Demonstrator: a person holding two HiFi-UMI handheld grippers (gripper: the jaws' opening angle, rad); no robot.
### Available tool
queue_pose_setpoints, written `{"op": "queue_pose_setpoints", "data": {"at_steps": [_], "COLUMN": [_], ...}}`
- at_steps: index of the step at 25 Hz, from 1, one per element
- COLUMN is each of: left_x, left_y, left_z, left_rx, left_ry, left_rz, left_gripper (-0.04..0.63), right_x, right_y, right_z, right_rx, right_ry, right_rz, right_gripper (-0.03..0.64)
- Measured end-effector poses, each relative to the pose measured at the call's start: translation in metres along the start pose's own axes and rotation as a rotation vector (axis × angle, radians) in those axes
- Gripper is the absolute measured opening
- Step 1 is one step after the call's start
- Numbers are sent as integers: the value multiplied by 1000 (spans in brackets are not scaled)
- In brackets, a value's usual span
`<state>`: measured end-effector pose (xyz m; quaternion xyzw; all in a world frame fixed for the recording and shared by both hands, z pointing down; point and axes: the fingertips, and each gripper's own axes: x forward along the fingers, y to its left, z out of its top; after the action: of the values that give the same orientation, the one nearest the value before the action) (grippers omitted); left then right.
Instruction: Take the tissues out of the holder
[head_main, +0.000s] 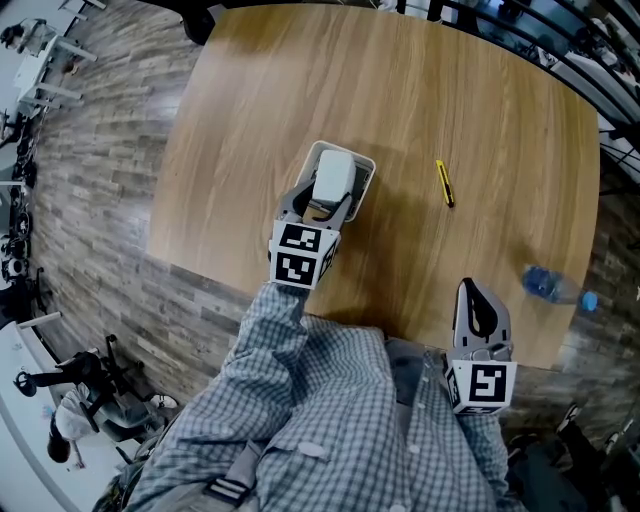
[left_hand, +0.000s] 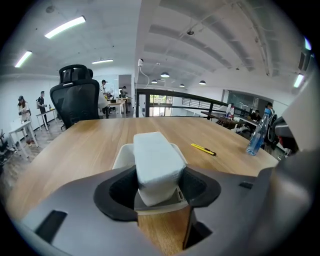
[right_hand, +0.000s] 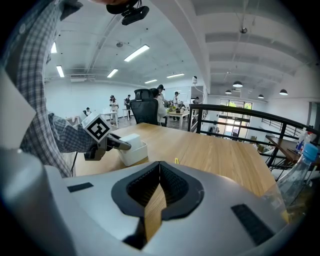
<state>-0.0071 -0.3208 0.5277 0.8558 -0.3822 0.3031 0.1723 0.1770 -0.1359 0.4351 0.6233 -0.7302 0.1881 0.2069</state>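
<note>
A white tissue pack (head_main: 334, 175) stands up out of a white holder (head_main: 366, 178) on the wooden table. My left gripper (head_main: 325, 206) reaches over the holder's near end, one jaw on each side of the pack. In the left gripper view the tissue pack (left_hand: 155, 160) fills the gap of my left gripper (left_hand: 160, 172), and both dark pads touch its sides, above the holder (left_hand: 122, 155). My right gripper (head_main: 470, 292) hangs at the table's near edge, jaws shut, nothing between them. The right gripper view shows my right gripper (right_hand: 160, 177) closed, with the left gripper (right_hand: 107, 140), tissue pack (right_hand: 129, 139) and holder (right_hand: 136, 153) at left.
A yellow utility knife (head_main: 444, 183) lies to the right of the holder. A clear water bottle (head_main: 555, 287) lies near the table's right edge. A black office chair (left_hand: 77, 100) stands at the table's far side, and a black railing (right_hand: 235, 117) runs behind it.
</note>
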Motion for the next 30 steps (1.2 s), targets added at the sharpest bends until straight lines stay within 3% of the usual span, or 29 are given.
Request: {"op": "queue_pose_setpoints", "data": {"at_steps": [19,30], "left_x": [-50,-96], "left_y": [-8,-38], "left_z": [31,58], "left_rx": [19,27], "left_ry": [-116,-200], "left_rz": [42,2], "left_gripper": [253,252], "right_x": [-21,-34], "right_y": [10,1], "right_z": [4,20], "right_rx": [-22,-42], "right_ry": [-68,-138], "right_rz": [7,-16], "right_gripper": [12,12]}}
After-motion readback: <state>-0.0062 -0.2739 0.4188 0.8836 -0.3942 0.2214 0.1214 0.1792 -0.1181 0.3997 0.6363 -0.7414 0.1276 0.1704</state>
